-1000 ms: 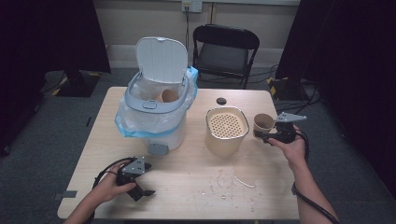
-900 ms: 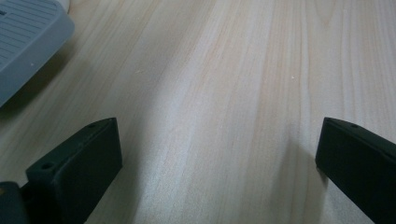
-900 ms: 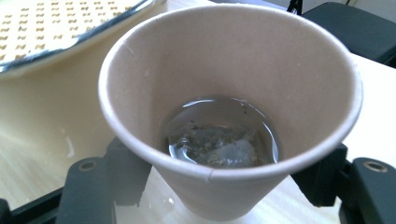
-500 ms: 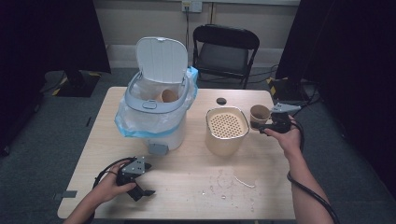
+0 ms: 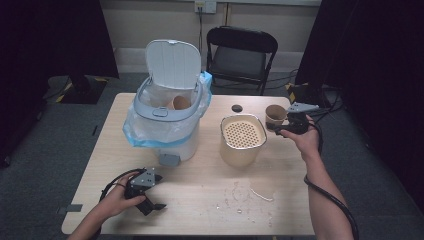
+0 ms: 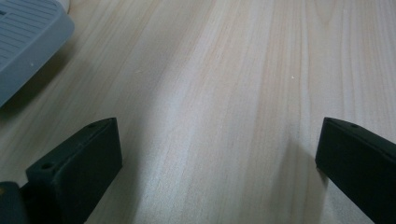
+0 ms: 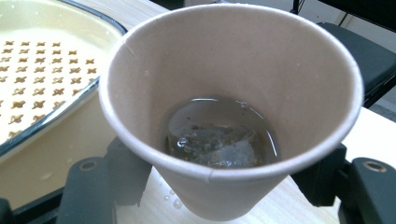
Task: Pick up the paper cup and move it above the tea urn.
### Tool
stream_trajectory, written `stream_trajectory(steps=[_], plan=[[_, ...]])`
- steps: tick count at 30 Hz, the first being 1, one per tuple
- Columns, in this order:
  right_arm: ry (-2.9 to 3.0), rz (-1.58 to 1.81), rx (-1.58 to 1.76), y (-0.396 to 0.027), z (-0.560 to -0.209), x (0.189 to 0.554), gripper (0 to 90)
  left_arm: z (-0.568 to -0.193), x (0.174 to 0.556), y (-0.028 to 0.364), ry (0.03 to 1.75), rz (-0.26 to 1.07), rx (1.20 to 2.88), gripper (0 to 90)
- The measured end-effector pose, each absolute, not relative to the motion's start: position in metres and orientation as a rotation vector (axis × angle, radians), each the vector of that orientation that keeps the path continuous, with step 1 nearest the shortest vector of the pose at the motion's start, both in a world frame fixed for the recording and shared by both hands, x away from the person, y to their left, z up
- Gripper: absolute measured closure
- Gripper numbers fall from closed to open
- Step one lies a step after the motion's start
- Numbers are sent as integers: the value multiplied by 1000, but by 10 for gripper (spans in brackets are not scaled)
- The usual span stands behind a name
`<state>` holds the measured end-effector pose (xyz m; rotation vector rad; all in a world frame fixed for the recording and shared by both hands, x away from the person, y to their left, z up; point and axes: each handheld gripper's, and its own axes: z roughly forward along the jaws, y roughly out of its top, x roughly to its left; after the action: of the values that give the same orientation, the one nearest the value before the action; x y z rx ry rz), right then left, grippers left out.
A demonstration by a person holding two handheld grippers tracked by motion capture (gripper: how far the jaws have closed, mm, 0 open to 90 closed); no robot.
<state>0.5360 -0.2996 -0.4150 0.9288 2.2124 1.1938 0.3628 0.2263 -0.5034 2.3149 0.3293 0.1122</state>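
Since the earlier frames, right gripper (image 5: 278,127) and its paper cup (image 5: 275,115) have shifted toward the strainer bin (image 5: 242,140), now just beside its right rim and slightly higher. Left gripper (image 5: 152,204) unchanged, same spot near the table's (image 5: 200,200) front edge.

Right gripper: jaws clenched on the paper cup, one pad on each side of the cup wall low down; in the right gripper view the cup (image 7: 231,107) sits upright between the black jaws, tilted a little toward the camera. Cup holds a shallow pool of brown liquid with a wet tea bag (image 7: 219,147) at the bottom. A few drops on the table under the cup. Strainer bin (image 7: 42,79) is cream-coloured with a perforated insert, touching or nearly touching the cup's side; cannot tell which.

Left gripper: jaws released, wide apart, nothing between them, resting low on bare wood in front of the strainer bin and to its left. Grey foot pedal (image 6: 25,46) of the trash can shows at top left in the left gripper view.

Trash can (image 5: 167,125) stands left of the strainer bin, lid up, blue-edged liner, another paper cup (image 5: 178,103) lying inside. Small black cap (image 5: 237,108) behind the strainer bin. Droplets and a thin string (image 5: 260,194) on the table in front of the strainer bin.
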Motion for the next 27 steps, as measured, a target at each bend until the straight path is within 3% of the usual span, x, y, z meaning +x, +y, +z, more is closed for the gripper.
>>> stream_trajectory(steps=[27], plan=[[2175,1066,785,-289,-395,557,318,-503,363,226,328,114,2314,0]])
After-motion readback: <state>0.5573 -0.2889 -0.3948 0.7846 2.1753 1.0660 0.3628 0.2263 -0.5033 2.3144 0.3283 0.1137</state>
